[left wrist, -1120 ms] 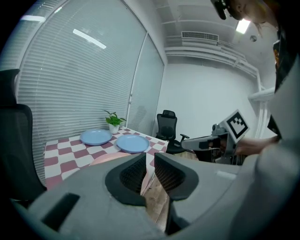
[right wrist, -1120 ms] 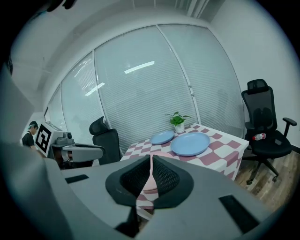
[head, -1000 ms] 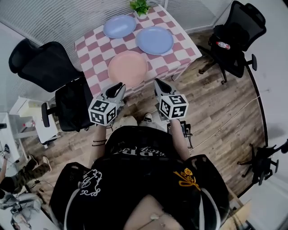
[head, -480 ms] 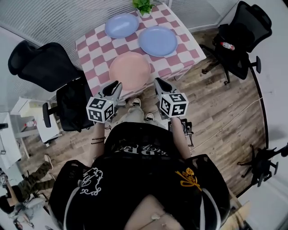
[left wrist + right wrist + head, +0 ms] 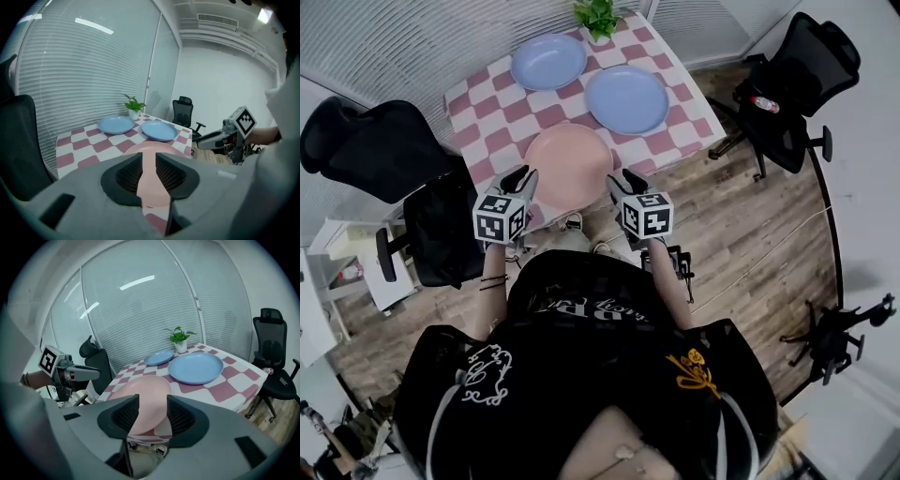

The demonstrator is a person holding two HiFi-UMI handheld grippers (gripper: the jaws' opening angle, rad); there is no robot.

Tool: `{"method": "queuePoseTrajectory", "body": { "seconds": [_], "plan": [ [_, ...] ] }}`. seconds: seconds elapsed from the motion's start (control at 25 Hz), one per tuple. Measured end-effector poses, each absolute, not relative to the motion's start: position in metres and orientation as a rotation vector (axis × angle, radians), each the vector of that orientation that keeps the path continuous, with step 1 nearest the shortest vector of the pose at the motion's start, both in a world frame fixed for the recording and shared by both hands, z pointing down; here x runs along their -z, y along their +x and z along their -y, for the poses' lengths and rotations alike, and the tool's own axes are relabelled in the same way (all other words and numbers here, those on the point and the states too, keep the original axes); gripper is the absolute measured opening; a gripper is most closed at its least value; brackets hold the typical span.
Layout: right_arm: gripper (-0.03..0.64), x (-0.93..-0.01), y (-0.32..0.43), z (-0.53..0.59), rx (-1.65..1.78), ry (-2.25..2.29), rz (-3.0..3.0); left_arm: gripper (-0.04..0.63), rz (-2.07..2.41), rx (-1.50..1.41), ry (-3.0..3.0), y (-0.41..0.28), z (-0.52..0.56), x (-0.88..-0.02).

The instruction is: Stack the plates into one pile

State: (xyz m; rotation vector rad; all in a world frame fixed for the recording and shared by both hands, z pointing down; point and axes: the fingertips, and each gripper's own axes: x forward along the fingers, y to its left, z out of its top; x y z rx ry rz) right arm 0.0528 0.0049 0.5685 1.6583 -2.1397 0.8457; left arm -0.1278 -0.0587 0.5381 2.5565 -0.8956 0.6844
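L tongs (image 5: 525, 174) near-closed, empty; R tongs (image 5: 617, 178) opening, nothing btwn, both at surface (image 5: 487, 124) near edge flanking pink plate (image 5: 569, 157); large blue plate (image 5: 626, 99) & small blue plate (image 5: 548, 61) behind, gaps btwn all.

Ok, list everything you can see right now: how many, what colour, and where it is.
pink plate: one, pink, at the table's near edge
far blue plate: one, blue, back of the table near the plant
right blue plate: one, blue, right of it and apart from it
potted plant: one, green, far table edge
table: one, red-and-white checked cloth, centre
left office chair: one, black, left of the table
right office chair: one, black, right of the table
black stand: one, on the wood floor, far right
left gripper: grey, fingers together, empty
right gripper: grey, fingers opening, nothing between them
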Motion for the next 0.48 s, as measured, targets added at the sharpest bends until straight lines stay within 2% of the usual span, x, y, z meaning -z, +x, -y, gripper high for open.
{"method": "queuePoseTrajectory", "body": {
  "seconds": [0.04,0.12,0.16,0.48],
  "plan": [
    [0.154,-0.578,0.052,-0.002,-0.873,1.644,2.121,0.091,0.894,-0.719,2.536,-0.133,0.064,-0.549],
    [0.161,-0.597,0.052,0.005,-0.921,1.636,2.078,0.185,0.881,-0.79,2.485,-0.145,0.074,-0.573],
    [0.163,-0.606,0.052,0.008,-0.941,1.633,2.054,0.209,0.872,-0.825,2.456,-0.151,0.078,-0.586],
    [0.163,-0.668,0.054,0.016,-1.075,1.583,1.868,0.215,0.72,-0.955,2.305,-0.167,0.086,-0.664]
  ]
}}
